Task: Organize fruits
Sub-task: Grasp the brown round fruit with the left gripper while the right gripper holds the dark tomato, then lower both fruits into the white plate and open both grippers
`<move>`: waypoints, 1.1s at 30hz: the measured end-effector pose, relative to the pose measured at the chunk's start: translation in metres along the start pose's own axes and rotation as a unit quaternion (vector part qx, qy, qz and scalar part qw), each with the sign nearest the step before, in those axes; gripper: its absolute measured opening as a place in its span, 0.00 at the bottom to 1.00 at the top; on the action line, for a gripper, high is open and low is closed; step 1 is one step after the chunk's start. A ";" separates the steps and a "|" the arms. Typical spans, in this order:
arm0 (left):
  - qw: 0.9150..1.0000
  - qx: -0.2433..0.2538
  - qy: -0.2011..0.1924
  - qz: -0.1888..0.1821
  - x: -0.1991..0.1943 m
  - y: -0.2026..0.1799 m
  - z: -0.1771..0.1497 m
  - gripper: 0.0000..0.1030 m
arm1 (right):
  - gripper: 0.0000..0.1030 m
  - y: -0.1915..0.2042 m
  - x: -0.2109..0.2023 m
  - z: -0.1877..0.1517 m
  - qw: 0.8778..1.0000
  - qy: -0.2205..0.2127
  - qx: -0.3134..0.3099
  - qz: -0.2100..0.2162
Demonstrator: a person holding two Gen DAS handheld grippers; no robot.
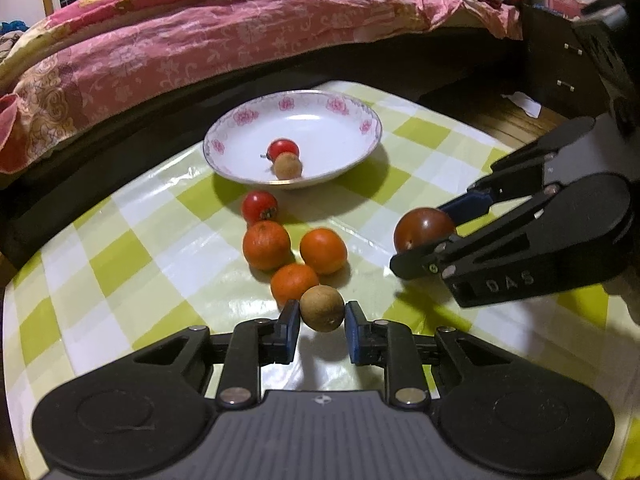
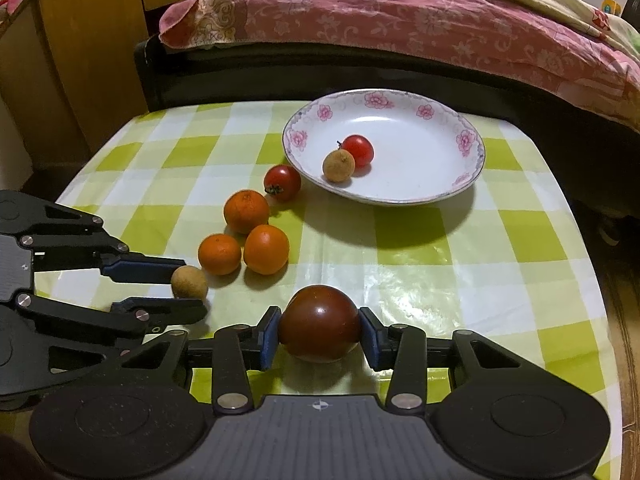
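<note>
A white floral plate holds a red tomato and a brown longan. In front of it lie a red tomato and three oranges. My left gripper is shut on a second brown longan at table level. My right gripper is shut on a large dark red tomato resting on the table.
The table has a green and white checked cloth. A bed with a pink floral quilt runs along the far edge. A wooden cabinet stands at the far left. A dark stand is at the right.
</note>
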State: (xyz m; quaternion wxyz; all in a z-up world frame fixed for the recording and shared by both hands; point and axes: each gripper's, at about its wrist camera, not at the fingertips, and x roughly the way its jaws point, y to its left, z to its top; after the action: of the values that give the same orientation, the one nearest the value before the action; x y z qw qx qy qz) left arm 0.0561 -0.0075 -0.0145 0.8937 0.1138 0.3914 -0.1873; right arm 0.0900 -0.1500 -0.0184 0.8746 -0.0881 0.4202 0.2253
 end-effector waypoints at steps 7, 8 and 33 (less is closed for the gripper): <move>1.000 -0.003 -0.014 0.005 0.000 0.001 0.013 0.31 | 0.36 -0.001 -0.007 0.006 1.000 -0.013 0.008 0.005; 1.000 -0.003 -0.016 0.005 0.000 0.001 0.015 0.31 | 0.36 -0.001 -0.008 0.007 1.000 -0.015 0.011 0.005; 0.998 0.005 -0.058 0.035 0.038 0.015 0.082 0.30 | 0.37 -0.046 0.002 0.056 0.995 -0.066 0.065 -0.024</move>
State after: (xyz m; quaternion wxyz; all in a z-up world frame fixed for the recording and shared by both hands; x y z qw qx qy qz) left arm 0.1396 -0.0315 0.0131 0.9205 0.1212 0.3333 -0.1642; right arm 0.1518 -0.1710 0.0141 0.9093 -0.0263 0.3732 0.1822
